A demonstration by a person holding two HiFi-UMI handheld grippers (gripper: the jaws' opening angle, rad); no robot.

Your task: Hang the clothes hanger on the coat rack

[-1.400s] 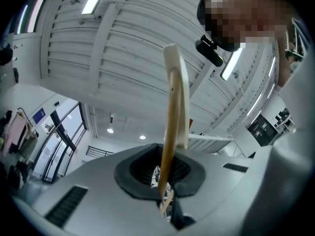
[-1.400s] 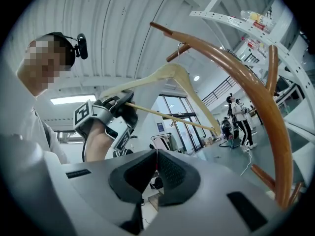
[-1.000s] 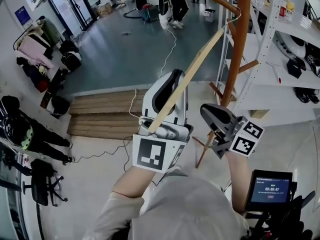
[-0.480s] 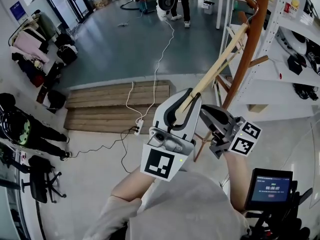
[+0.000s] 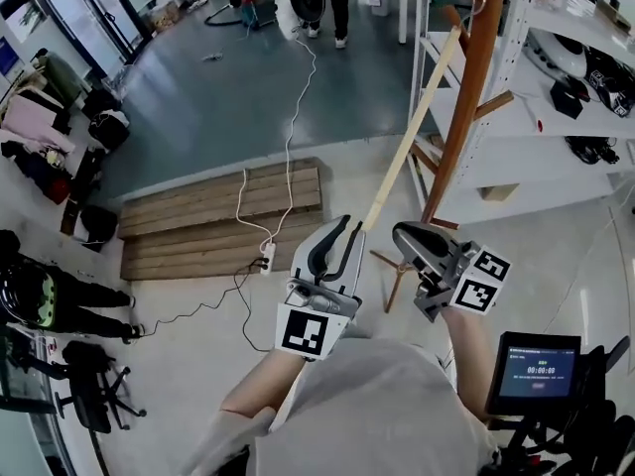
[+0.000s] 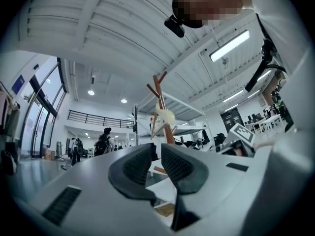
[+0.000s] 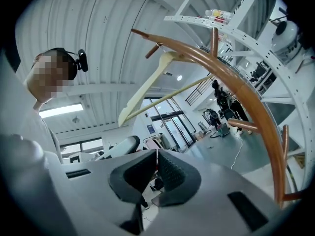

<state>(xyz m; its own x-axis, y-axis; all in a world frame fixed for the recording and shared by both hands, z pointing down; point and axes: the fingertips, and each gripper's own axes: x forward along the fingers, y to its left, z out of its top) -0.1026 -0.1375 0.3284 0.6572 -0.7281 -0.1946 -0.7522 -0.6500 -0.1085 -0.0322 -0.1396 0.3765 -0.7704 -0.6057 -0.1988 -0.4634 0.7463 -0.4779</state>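
The clothes hanger (image 5: 417, 122) is up on the coat rack (image 5: 466, 107). Its hook sits over one of the upper pegs, and the pale wooden body slants steeply down and to the left from there. Half a second ago I had its lower end clamped in the left gripper (image 5: 342, 234). Now that end is free, just past the jaw tips, and the gripper has dropped lower and closer to me.

In the left gripper view the jaws stand a narrow gap apart with nothing between them. The hanger (image 6: 165, 117) shows small and far off against the rack (image 6: 160, 90). The right gripper (image 5: 407, 234) has barely moved from its place beside the left one. Its jaws are closed to a thin slit and empty, and its own view looks up at the hanger (image 7: 147, 90) and the curved brown pole (image 7: 246, 97).

White shelving (image 5: 556, 67) stands right behind the rack, and a wooden pallet (image 5: 223, 211) lies on the floor well to the left.
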